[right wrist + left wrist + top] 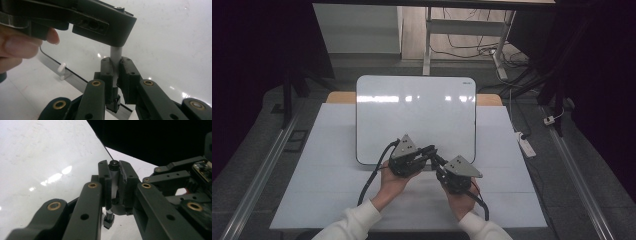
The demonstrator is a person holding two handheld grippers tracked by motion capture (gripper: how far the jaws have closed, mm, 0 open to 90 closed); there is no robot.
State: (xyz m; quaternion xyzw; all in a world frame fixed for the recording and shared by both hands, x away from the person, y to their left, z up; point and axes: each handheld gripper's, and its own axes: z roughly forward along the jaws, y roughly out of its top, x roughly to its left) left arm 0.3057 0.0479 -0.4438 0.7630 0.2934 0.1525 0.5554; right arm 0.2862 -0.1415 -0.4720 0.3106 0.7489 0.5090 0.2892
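Marker [116,56] between both grippers' jaws

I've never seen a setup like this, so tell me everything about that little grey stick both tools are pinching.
The stick looks like a marker pen: a slim, smooth grey barrel with a black end and a black clip-like piece at the other end. Both the left tool and the right tool are shut on it, gripping different sections, holding it above the near edge of the whiteboard.

marker [116,56] mostly hidden by both claws; tip not visible.
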